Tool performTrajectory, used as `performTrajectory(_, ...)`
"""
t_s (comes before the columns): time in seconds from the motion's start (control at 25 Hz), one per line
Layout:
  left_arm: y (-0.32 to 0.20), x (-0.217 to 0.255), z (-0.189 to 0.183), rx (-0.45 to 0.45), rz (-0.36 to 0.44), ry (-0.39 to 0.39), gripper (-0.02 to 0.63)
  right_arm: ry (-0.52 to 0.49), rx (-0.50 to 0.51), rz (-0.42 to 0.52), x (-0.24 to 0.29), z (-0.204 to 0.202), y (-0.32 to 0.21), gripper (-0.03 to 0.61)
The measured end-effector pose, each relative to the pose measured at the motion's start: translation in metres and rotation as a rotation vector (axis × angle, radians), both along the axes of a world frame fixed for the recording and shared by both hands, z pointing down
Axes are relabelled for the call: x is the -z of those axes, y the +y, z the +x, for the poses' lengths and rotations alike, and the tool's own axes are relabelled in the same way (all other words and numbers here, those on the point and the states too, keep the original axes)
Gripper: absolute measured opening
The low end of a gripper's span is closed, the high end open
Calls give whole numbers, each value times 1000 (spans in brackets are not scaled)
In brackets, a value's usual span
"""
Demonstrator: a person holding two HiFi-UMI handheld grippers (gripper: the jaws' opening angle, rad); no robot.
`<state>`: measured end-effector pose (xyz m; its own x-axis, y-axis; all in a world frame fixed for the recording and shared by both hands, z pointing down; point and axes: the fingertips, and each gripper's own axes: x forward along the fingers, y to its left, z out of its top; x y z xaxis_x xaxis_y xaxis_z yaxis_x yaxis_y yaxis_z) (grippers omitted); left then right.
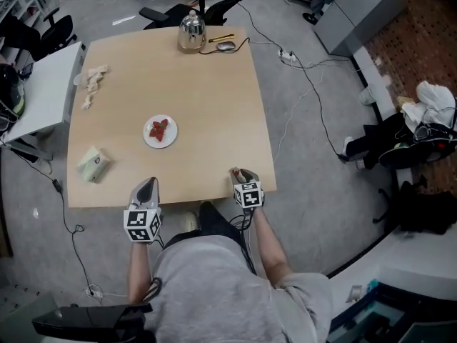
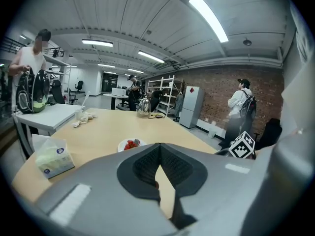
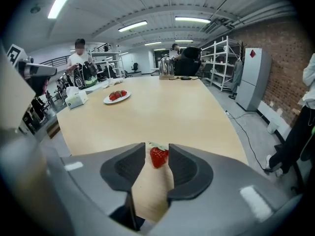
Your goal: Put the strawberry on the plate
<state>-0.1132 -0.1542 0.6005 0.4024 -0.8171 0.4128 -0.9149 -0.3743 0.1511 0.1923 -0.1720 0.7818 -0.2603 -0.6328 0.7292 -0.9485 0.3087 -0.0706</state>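
Note:
A red strawberry point(image 3: 158, 157) with green leaves lies on the wooden table point(image 1: 207, 106) near its front edge, between the tips of my right gripper point(image 3: 157, 151). The jaws stand apart around it, with a slim gap on the left side, so this gripper is open. In the head view the right gripper point(image 1: 243, 178) hides that berry. The white plate point(image 1: 148, 141) sits left of the table's middle and holds red strawberries point(image 1: 161, 129); the plate point(image 3: 106, 101) also shows far left ahead. My left gripper point(image 1: 146, 187) is at the front edge, shut and empty, with the plate point(image 2: 122, 146) ahead of it.
A metal kettle point(image 1: 191, 33), a mouse point(image 1: 226, 46) and a pen stand at the table's far edge. Crumpled paper point(image 1: 93, 78) and a tissue pack point(image 1: 93, 165) lie on the left side. A white side table point(image 1: 39, 91) adjoins the left. Cables cross the floor on the right.

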Motion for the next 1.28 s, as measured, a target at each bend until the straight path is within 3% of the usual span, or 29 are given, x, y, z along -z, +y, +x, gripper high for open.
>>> performTrajectory(0.72, -16, -11, 0, 20, -40, -4, 20, 4, -10, -69, -21, 5, -9, 164)
performTrajectory(1.08, -16, -13, -3, 26, -46, -5, 20, -12, -20, -71, -21, 3, -12, 149)
performTrajectory(1.28, -17, -11, -4, 29, -39, -3, 20, -28, -30, -24, -9, 4, -20, 146)
